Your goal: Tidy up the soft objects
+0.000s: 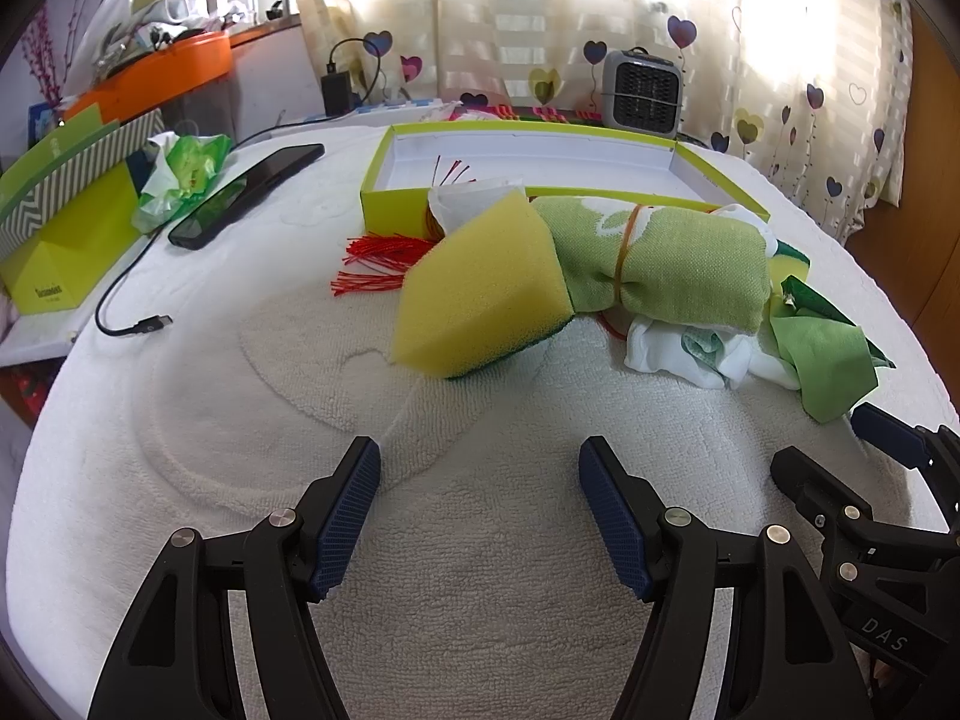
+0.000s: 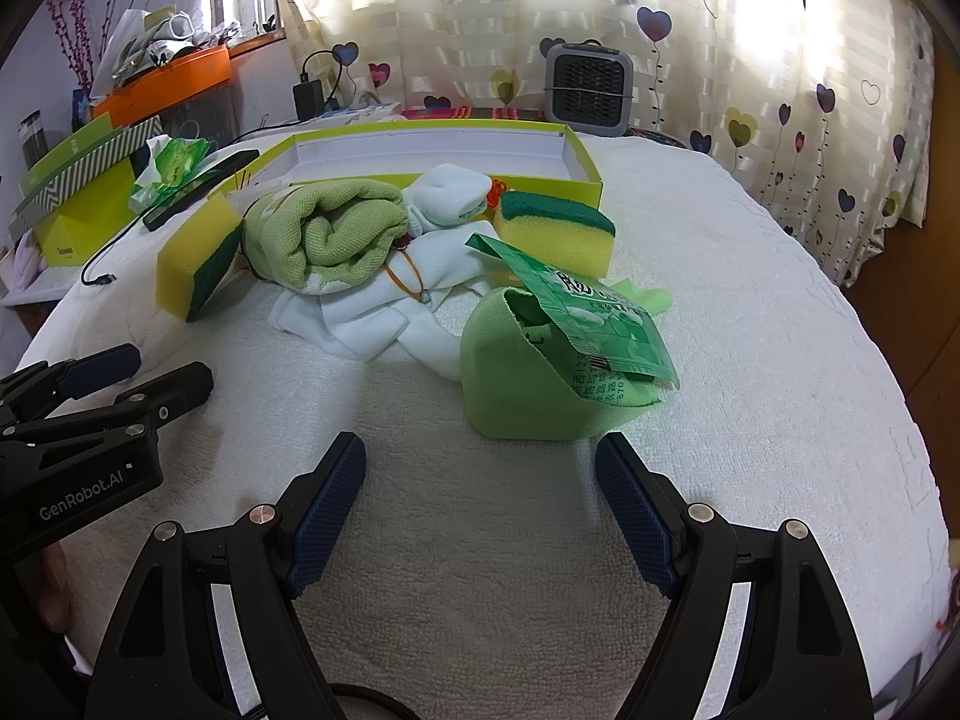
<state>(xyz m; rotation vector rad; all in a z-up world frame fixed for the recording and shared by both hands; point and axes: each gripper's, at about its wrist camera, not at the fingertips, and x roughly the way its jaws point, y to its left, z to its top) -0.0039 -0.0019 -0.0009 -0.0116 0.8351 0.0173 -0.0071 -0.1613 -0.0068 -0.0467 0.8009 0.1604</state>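
The left gripper (image 1: 480, 516) is held w/ jaws spread wide & nothing between them, low over the white towel-covered table (image 1: 480, 600); the right gripper (image 2: 480, 516) is likewise spread & empty, just beside it on the right. The soft objects are heaped ahead of both grippers, in front of a shallow lime-green box (image 1: 540, 147) w/ a white inside. Straight ahead of the left gripper, a bit apart, a yellow sponge (image 1: 480, 288) w/ a green scrub side is seen tilted, touching the rolled green towel (image 1: 666, 264), which is bound by a rubber band (image 1: 624, 252). Red tassel threads (image 1: 378, 264) are spread to the left of the sponge. Under & right of the roll a white cloth (image 1: 678, 354) is crumpled. In the right wrist view a light green cloth (image 2: 522, 384) is bunched just ahead of the right gripper, near its right finger, w/ a green plastic packet (image 2: 600, 318) lying on top. Behind it a second sponge (image 2: 558, 231) rests flat, green side up, next to a rolled white sock (image 2: 447, 198) near the box's front wall. At far left a black phone (image 1: 246, 195), a cable end (image 1: 153, 323) & a green storage box (image 1: 66, 240) are seen; a small grey fan (image 1: 642, 93) stands at the back by the heart-print curtain (image 1: 810, 90).
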